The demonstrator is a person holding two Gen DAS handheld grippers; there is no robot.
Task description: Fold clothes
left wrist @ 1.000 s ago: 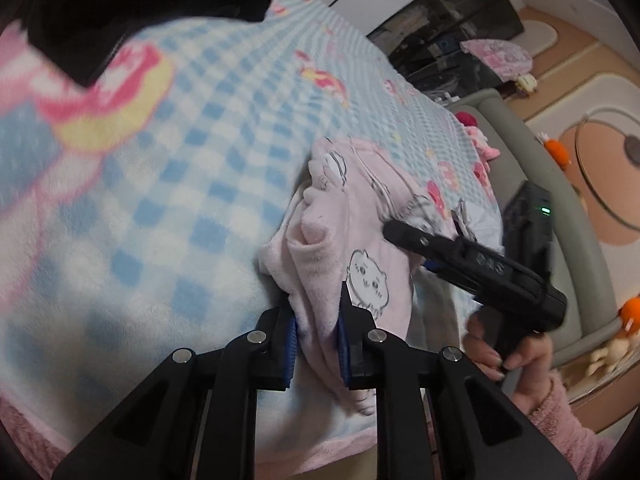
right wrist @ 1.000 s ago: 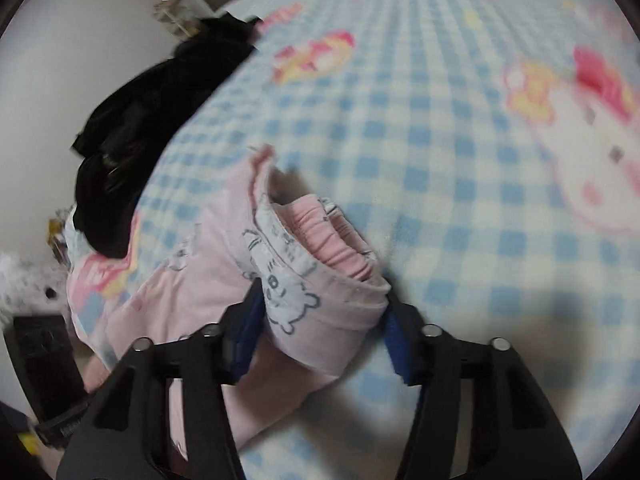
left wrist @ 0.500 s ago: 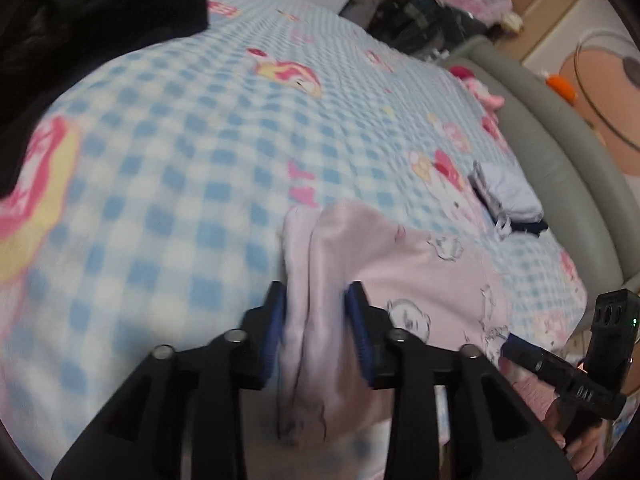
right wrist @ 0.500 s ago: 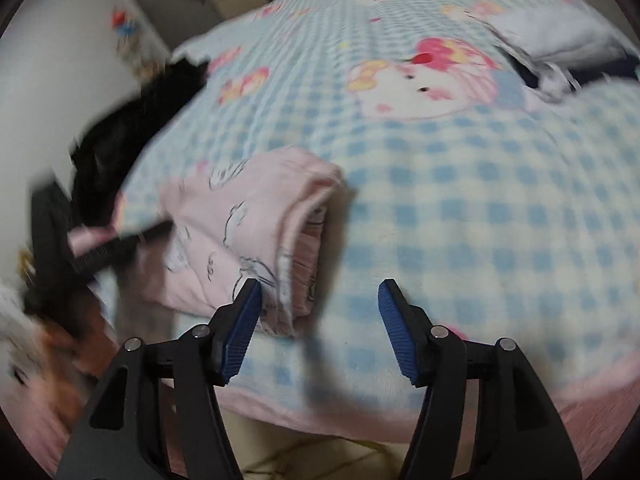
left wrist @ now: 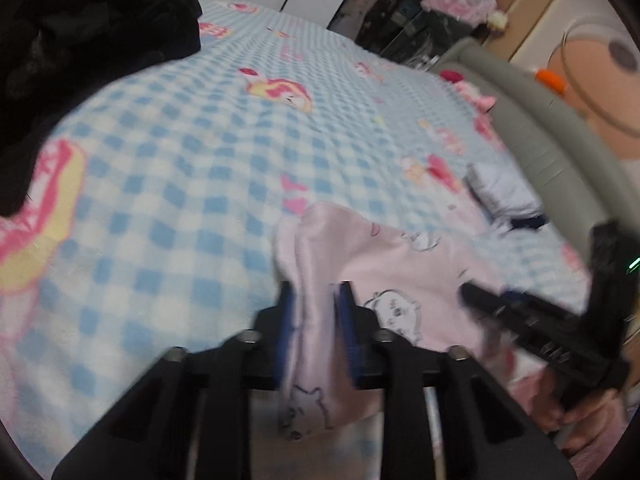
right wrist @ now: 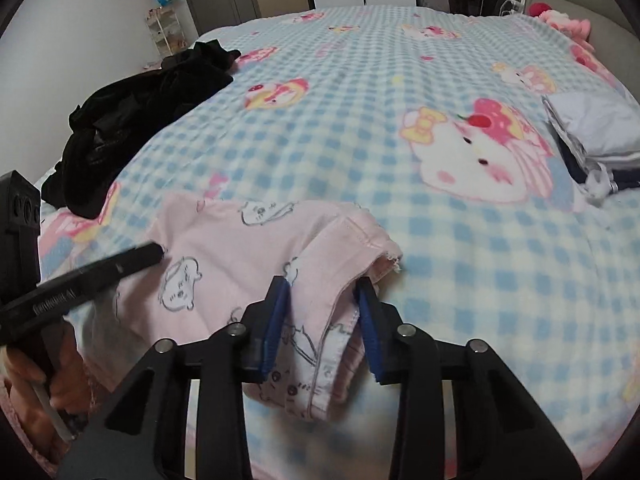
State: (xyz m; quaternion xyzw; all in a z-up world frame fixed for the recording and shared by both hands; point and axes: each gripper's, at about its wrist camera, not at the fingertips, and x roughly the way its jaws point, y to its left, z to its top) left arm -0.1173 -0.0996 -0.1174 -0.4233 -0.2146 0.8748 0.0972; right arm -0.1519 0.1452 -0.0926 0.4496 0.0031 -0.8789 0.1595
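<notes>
A pale pink garment (right wrist: pixel 240 256) printed with outlined cartoon animals is pinched at one bunched edge by the left gripper (left wrist: pixel 316 312) and clasped at its stitched hem, jaws partly closed, by the right gripper (right wrist: pixel 324 304). It lies folded on the checked blanket's (right wrist: pixel 400 120) near edge; black clothing (right wrist: pixel 132 120) lies beyond it.

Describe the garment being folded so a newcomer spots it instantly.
On the blue-checked blanket, look at the near edge, between the black clothes and the folded grey stack. The pink garment there is the only one printed with outlined cartoon animals.
</notes>
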